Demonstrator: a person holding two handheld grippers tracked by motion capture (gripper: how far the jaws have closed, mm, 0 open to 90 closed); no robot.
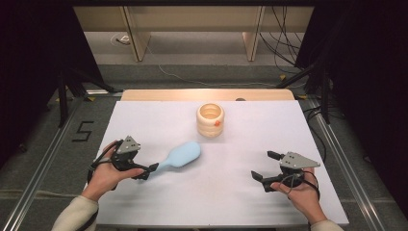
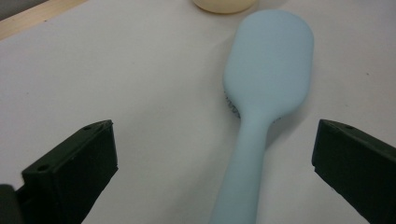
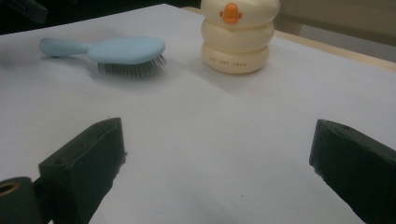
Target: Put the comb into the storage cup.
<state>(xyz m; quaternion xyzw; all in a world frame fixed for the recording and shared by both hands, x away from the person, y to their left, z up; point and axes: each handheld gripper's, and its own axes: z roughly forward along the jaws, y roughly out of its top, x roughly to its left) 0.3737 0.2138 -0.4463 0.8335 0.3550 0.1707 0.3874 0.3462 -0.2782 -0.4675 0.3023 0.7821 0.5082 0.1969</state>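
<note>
One light-blue hairbrush (image 1: 180, 156) laid bristles-down on white table (image 1: 231, 192), left of centre, handle pointed at left gripper (image 1: 146, 172). Left gripper jaws spread wide, handle end seen between them in left gripper view, no contact made. One cream ribbed holder (image 1: 210, 120) with orange mark stood upright near far edge, just beyond brush head, apart from it. Right gripper (image 1: 264, 169) held low over bare table at right, jaws wide, nothing gripped. Count: two grippers, one brush, one holder.
</note>
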